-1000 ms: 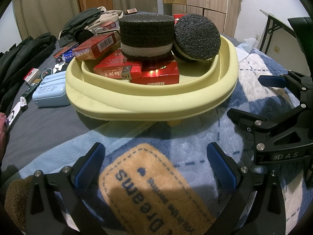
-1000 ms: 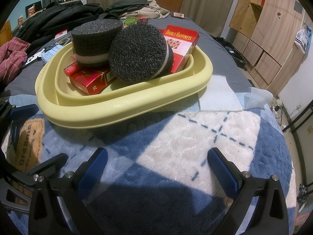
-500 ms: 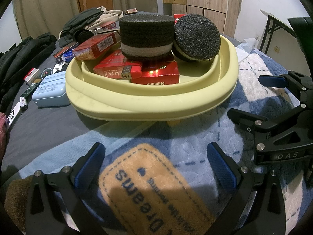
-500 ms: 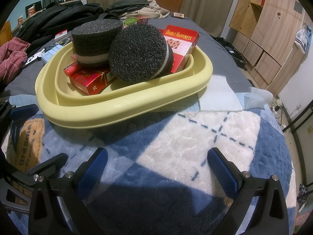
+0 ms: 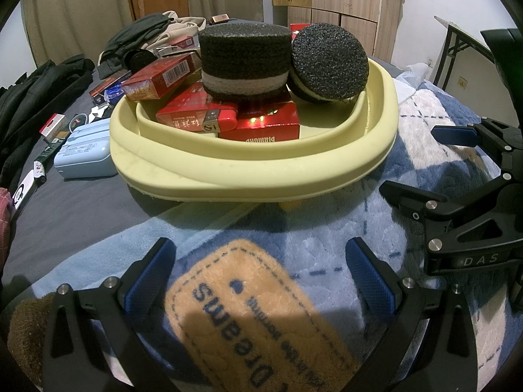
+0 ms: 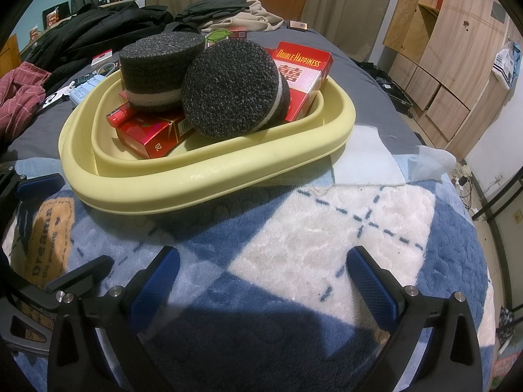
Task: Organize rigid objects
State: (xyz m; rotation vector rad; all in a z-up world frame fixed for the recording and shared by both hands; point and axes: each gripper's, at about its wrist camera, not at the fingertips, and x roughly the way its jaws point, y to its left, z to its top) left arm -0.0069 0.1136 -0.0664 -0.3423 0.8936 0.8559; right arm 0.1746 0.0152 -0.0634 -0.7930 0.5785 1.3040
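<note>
A pale yellow basin sits on a blue and white blanket. It holds several red cigarette boxes and two black foam discs. One disc lies flat on the boxes; the other leans on edge against a "Double Happiness" box. My left gripper is open and empty, short of the basin. My right gripper is open too, with nothing between its fingers; it also shows in the left wrist view.
A light blue case and small items lie left of the basin on the grey sheet. Dark clothes are piled behind. A white cloth lies right of the basin. Wooden cabinets stand at the right.
</note>
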